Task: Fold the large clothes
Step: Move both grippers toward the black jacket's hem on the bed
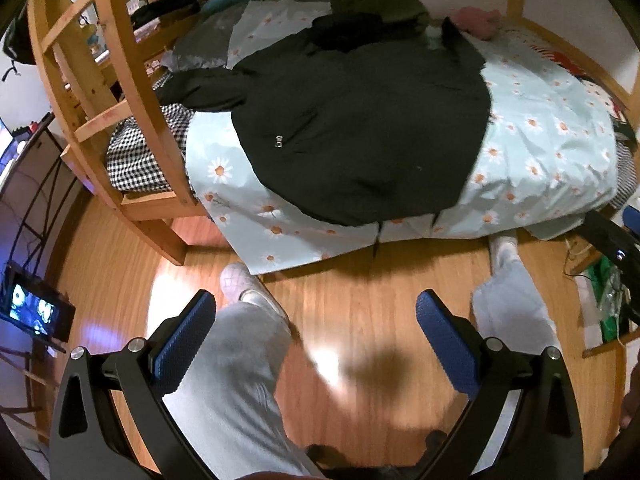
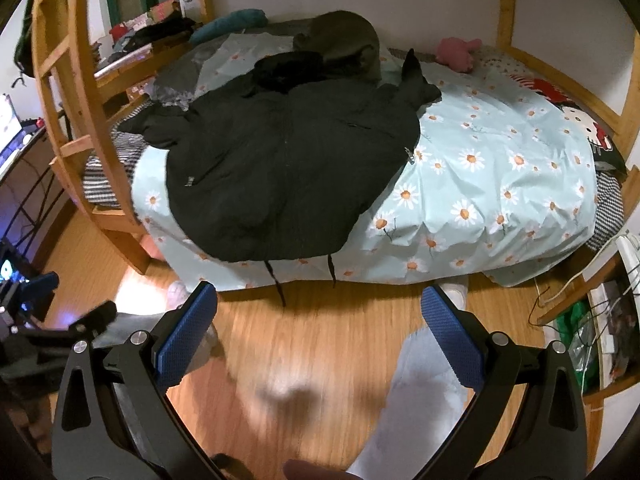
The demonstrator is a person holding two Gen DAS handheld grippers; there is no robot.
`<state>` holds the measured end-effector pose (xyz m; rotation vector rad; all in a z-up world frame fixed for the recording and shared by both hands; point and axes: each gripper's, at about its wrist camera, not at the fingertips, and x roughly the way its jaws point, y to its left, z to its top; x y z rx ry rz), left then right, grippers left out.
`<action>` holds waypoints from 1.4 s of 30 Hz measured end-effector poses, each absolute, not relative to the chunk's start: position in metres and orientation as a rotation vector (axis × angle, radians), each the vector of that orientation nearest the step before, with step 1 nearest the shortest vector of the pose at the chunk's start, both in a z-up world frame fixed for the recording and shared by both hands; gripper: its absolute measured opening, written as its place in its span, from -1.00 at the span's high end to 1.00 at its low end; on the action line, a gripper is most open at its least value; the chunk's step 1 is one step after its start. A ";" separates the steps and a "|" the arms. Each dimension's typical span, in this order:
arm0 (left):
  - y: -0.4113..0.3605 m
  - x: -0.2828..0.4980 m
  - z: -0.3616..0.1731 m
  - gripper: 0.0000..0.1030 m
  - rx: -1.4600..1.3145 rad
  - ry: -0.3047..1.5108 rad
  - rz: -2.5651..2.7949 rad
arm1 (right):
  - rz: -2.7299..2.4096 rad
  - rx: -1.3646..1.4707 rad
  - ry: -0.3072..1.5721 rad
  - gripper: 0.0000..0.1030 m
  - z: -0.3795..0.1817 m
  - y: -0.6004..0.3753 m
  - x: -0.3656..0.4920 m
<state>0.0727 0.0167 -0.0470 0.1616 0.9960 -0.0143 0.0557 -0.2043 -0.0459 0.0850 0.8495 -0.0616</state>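
Black jacket (image 1: 360, 120) spread flat on daisy-print bed (image 1: 540, 152); left claw (image 1: 316, 328) and right claw (image 2: 320, 320) both released, above wooden floor (image 2: 320, 328).

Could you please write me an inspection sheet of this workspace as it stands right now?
Surface: daisy-print bedsheet on a wooden bunk bed, rumpled at the near edge.
Job's things: black jacket spread over the sheet, sleeves out to both sides, hem and drawcords hanging over the near edge; not folded.
Clutter: olive garment and pink plush toy near the wall; teal pillow at the far left.
Grippers: left tool and right tool both open, holding nothing, above the wood floor, short of the bed.
Cables: white cords by the right shelf.
Surroundings: lit screen at left; person's legs in grey trousers.
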 end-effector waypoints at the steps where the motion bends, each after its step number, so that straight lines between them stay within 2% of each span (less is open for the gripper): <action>1: 0.018 0.084 -0.049 -0.91 0.161 0.994 -0.010 | -0.061 0.090 0.856 -0.95 -0.050 -0.206 0.067; 16: 0.015 0.266 -0.083 -0.91 0.105 0.954 0.049 | 0.032 0.074 0.858 -0.95 -0.089 -0.199 0.238; 24: 0.050 0.349 -0.089 -0.91 0.011 0.962 0.136 | 0.098 0.010 0.878 -0.95 -0.095 -0.184 0.293; 32: 0.117 0.458 -0.082 -0.91 -0.083 0.945 0.262 | 0.253 -0.075 0.861 -0.95 -0.095 -0.131 0.366; 37: 0.165 0.526 -0.088 -0.91 -0.174 0.972 0.276 | 0.381 -0.247 0.765 -0.95 -0.099 -0.067 0.405; 42: 0.211 0.585 -0.075 -0.91 -0.218 0.945 0.333 | 0.489 -0.505 0.543 -0.95 -0.114 0.016 0.428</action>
